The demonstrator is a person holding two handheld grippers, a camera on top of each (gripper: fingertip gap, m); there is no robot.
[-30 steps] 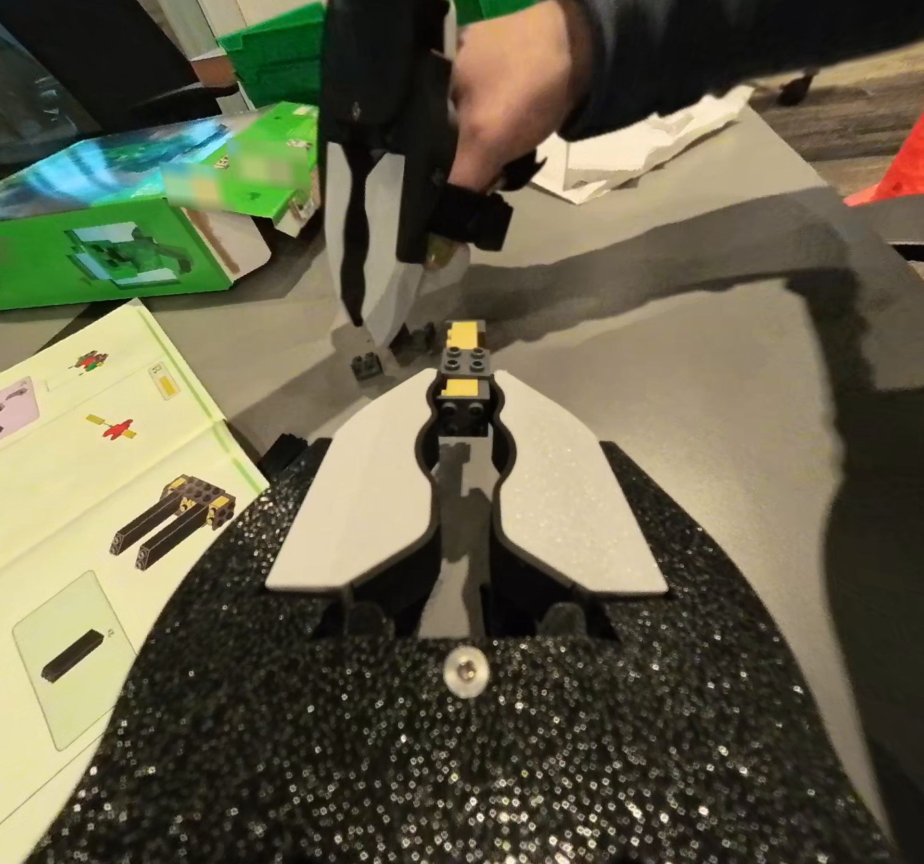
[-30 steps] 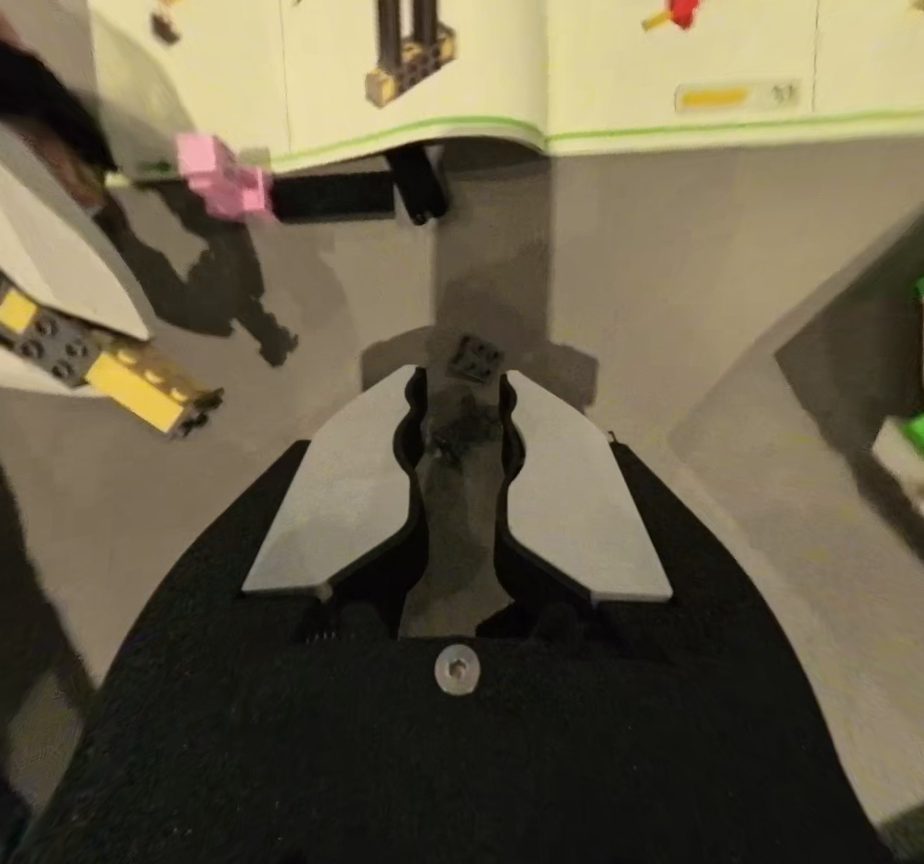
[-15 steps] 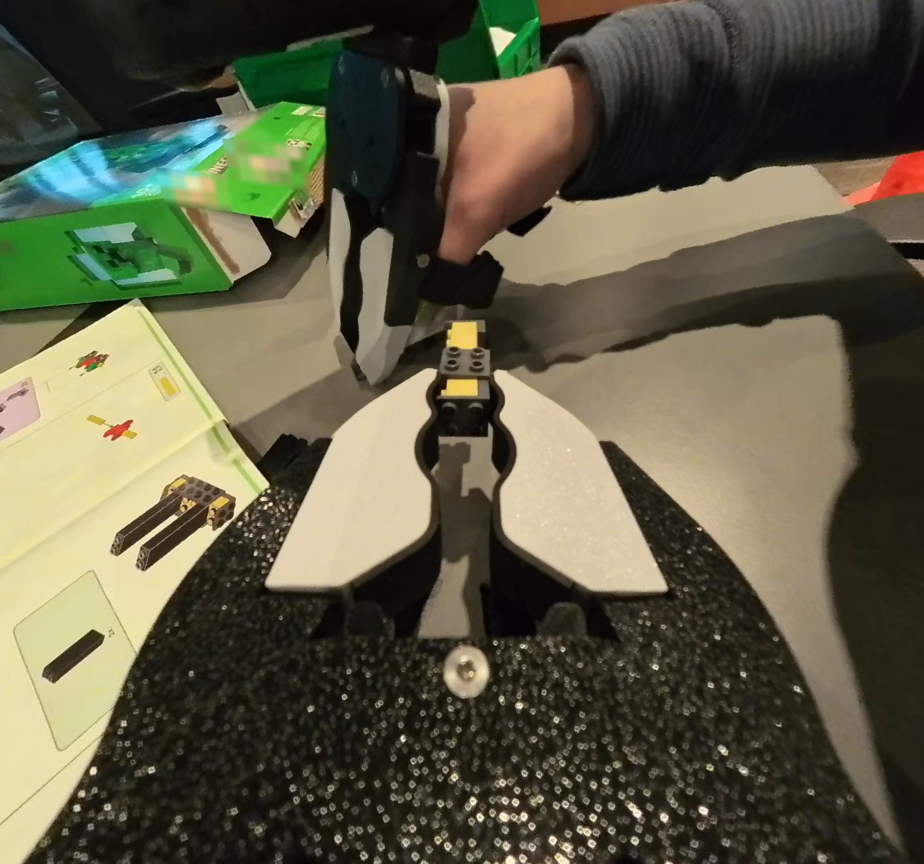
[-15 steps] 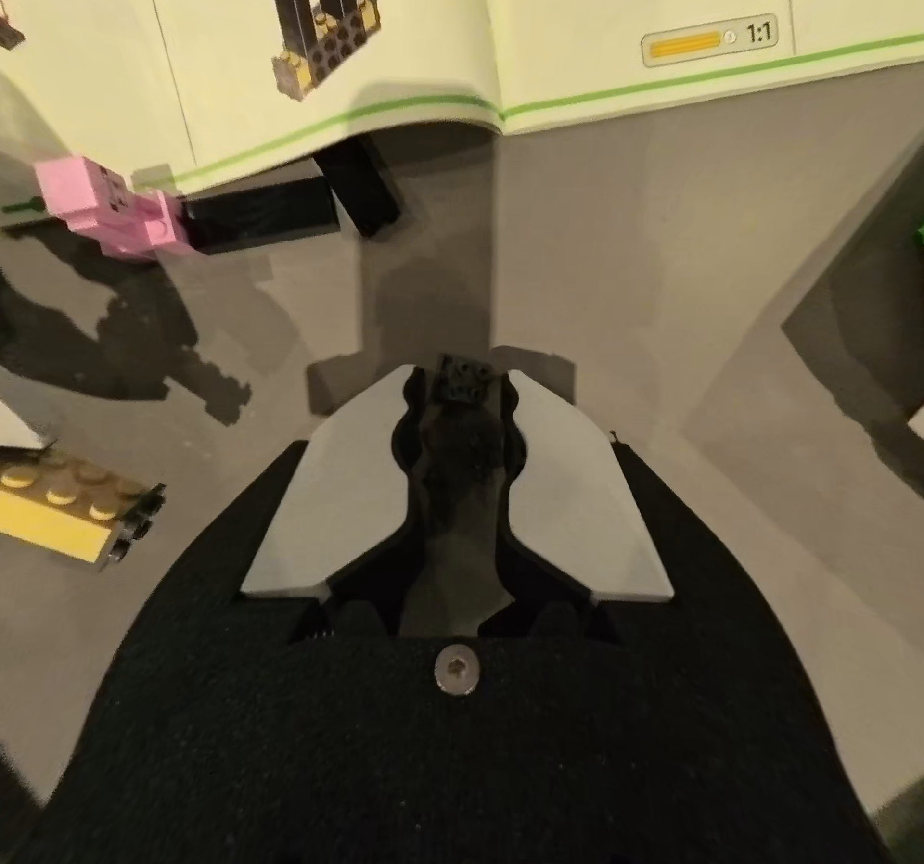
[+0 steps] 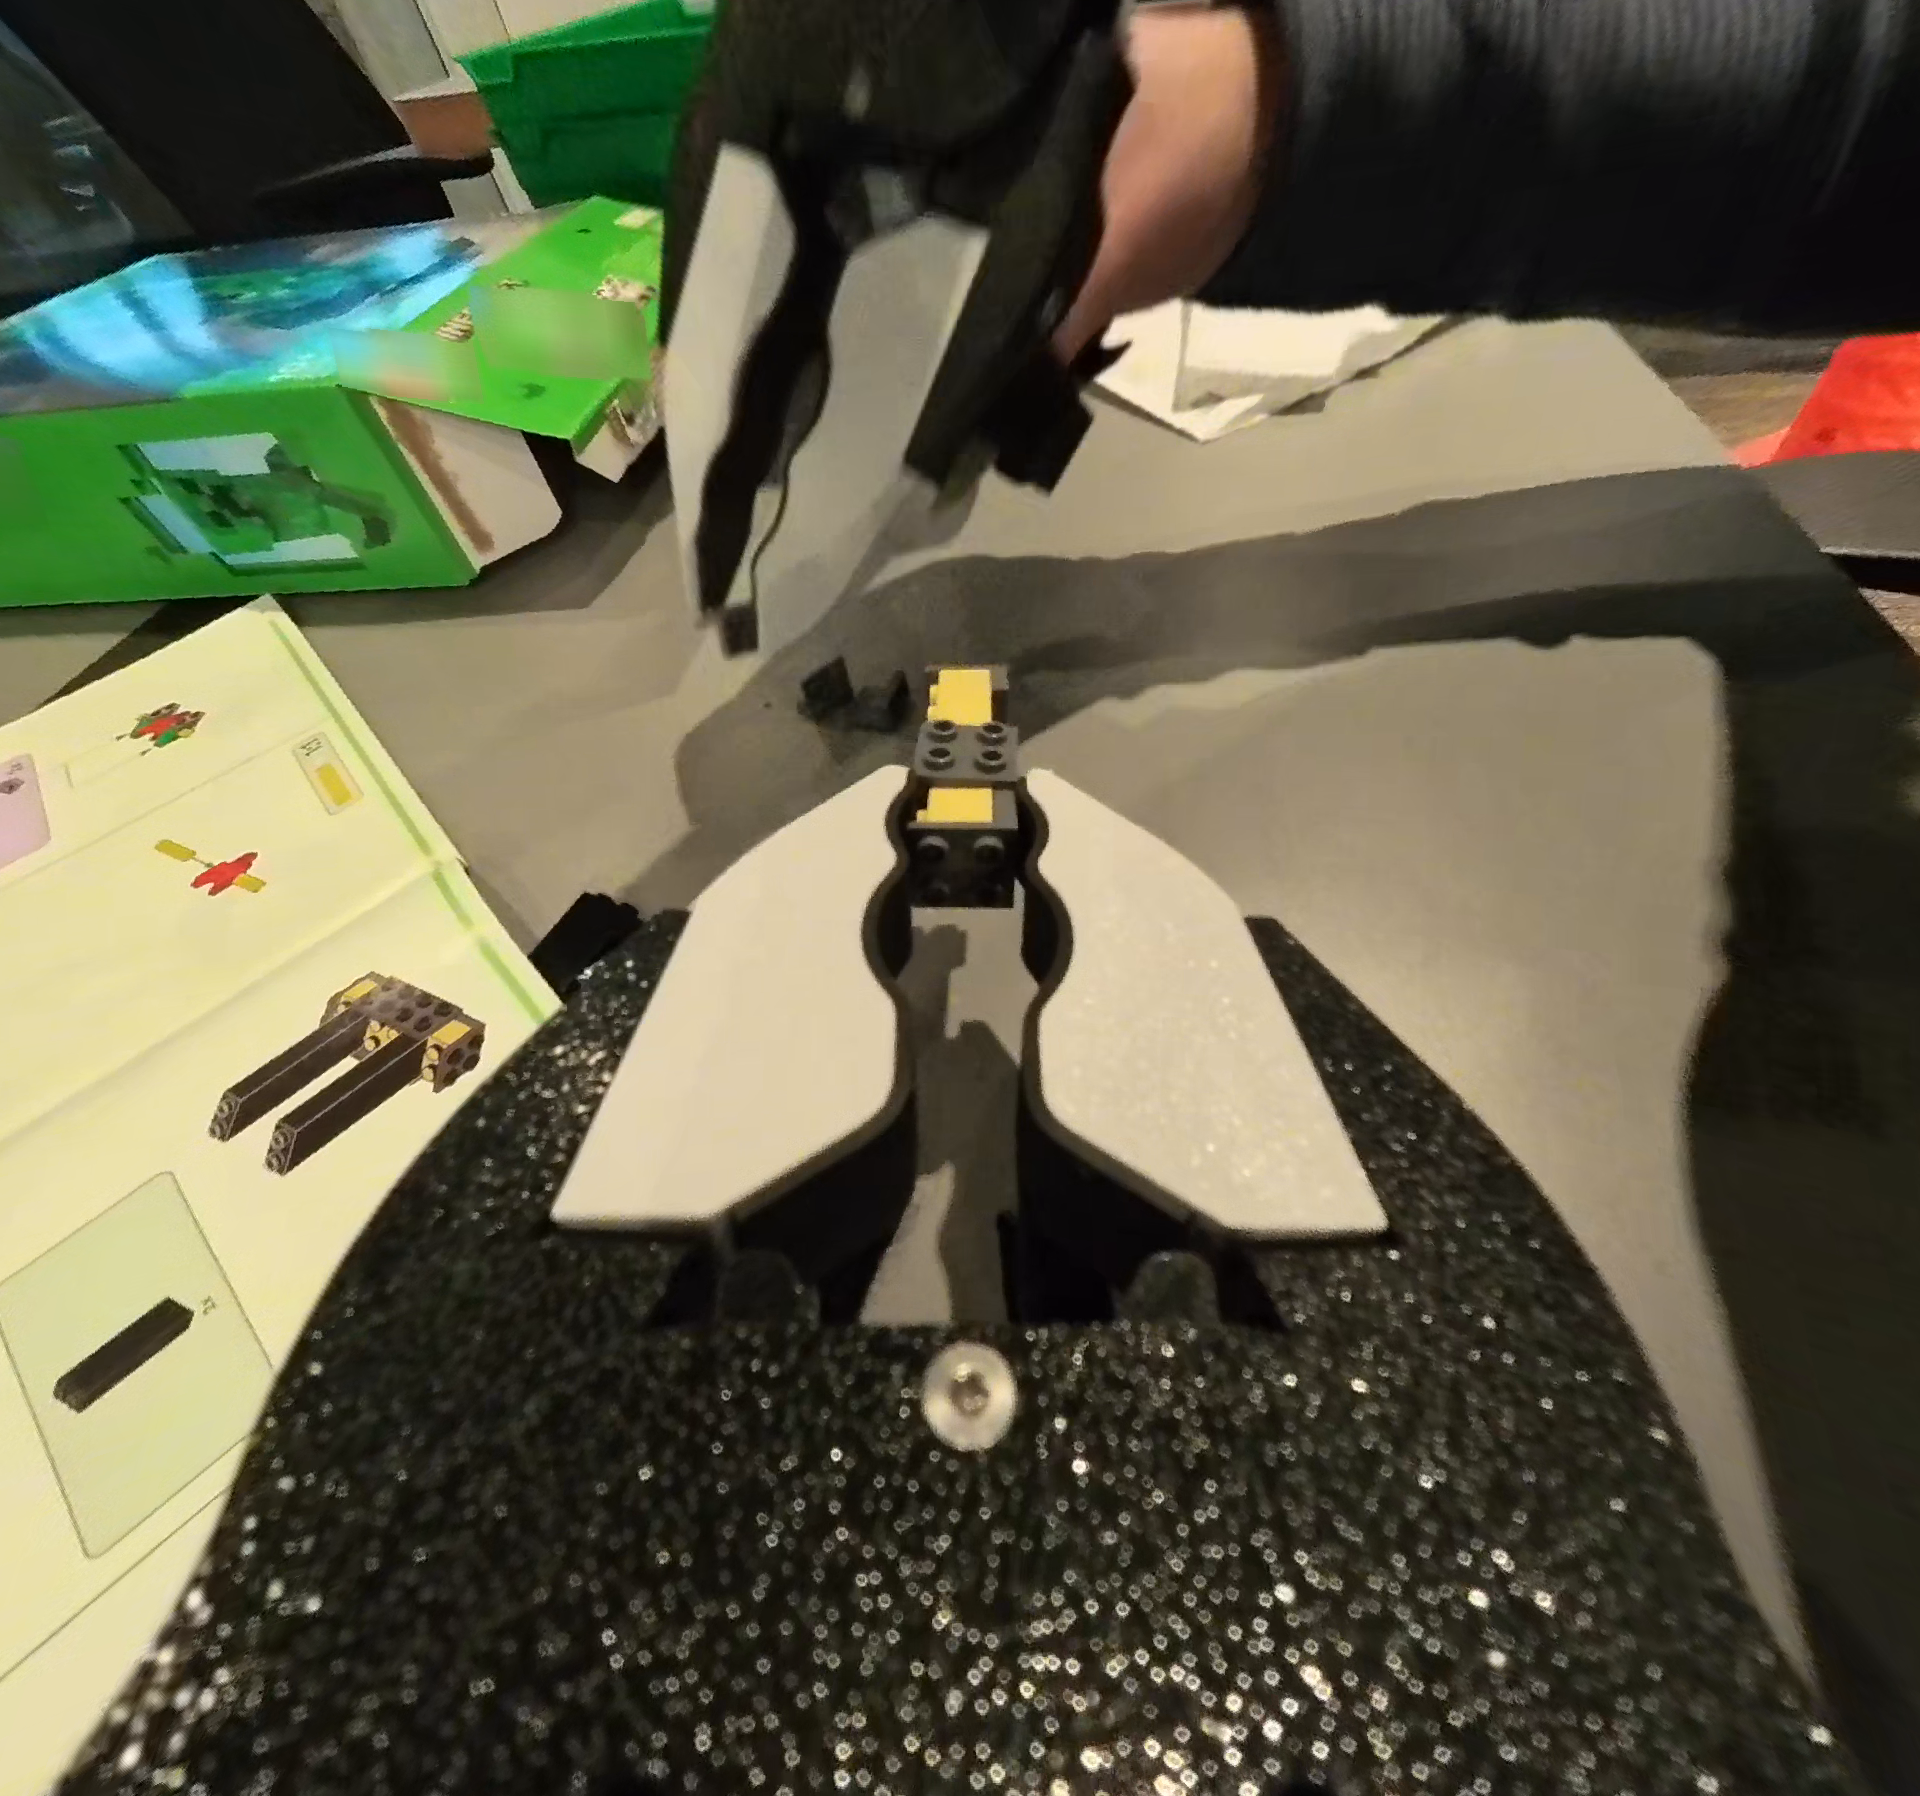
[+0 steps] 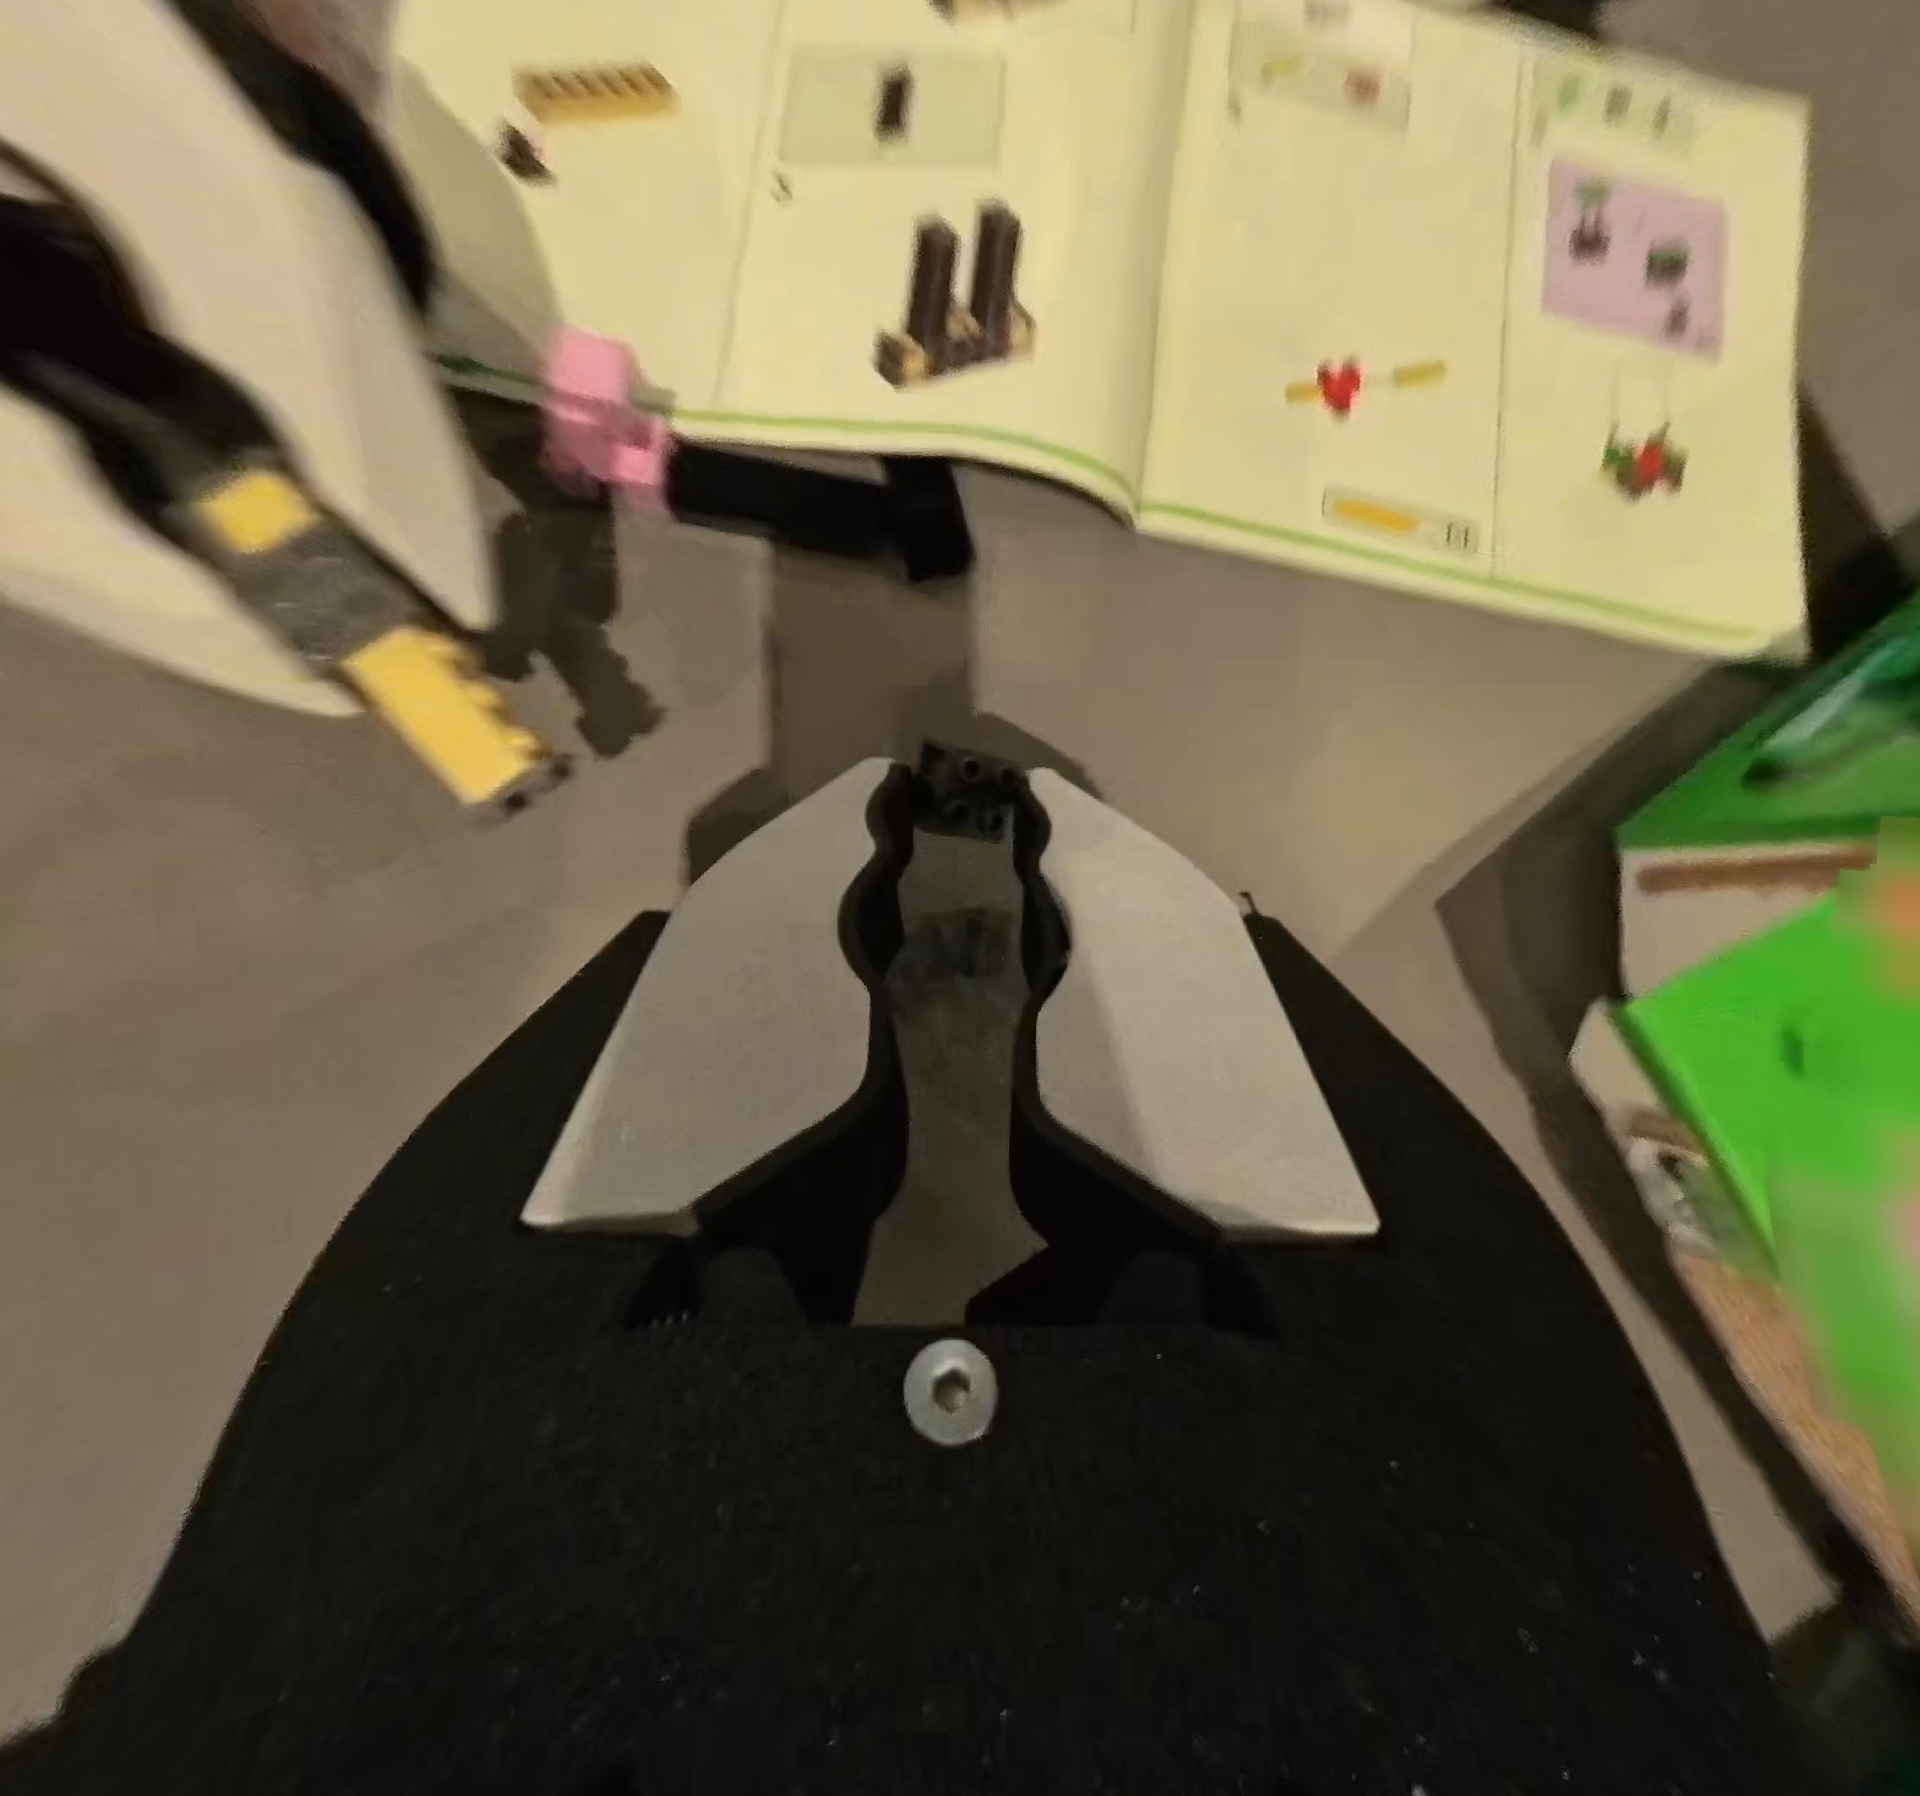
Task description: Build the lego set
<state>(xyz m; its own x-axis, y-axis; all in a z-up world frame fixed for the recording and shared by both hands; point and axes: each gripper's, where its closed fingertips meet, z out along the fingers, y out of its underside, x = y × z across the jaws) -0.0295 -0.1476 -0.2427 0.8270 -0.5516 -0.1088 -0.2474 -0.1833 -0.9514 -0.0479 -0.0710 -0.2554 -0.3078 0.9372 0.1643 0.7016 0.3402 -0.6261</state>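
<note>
Gripping the yellow-and-grey assembly (image 5: 961, 790) above the table (image 5: 1351, 863), the left gripper (image 5: 961, 816) steadied it while the right gripper (image 6: 961, 796), jaws pinching a small dark brick (image 6: 961, 796), apparently needed stud alignment before pressing down.

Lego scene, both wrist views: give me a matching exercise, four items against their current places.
Items:
1. yellow-and-dark assembly
2. small dark brick
3. pink figure
4. green box

Places:
A. at the instruction booklet's edge
B. in the right claw
C. on the table beyond the booklet
D. in the left claw

Pairs: 1-D, 2-B, 3-A, 4-C
</note>
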